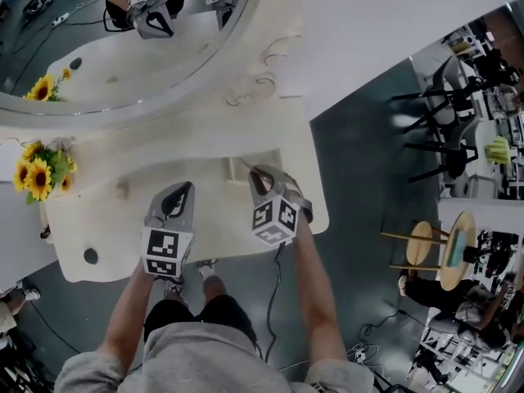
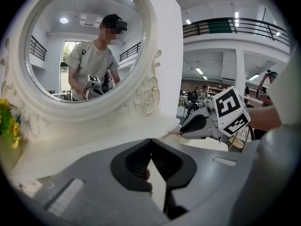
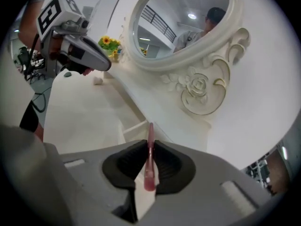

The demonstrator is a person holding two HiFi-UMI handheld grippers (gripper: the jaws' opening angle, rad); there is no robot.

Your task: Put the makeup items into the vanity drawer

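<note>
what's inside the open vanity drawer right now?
Only the drawer's pale rim and wall show, and no item is visible in it. The right gripper and the pink stick in its jaws cover most of the inside.

Open room over vanity top [image 1: 106, 219], mirror frame [image 1: 246, 84] walling the back — sunflowers [image 1: 37, 174] (far left) crowding the edge

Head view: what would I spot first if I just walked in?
The big mirror fills the top left, above the white vanity. Bright yellow sunflowers sit at the vanity's left end. In the middle, the right gripper pinches a thin pink stick between its jaws.
</note>
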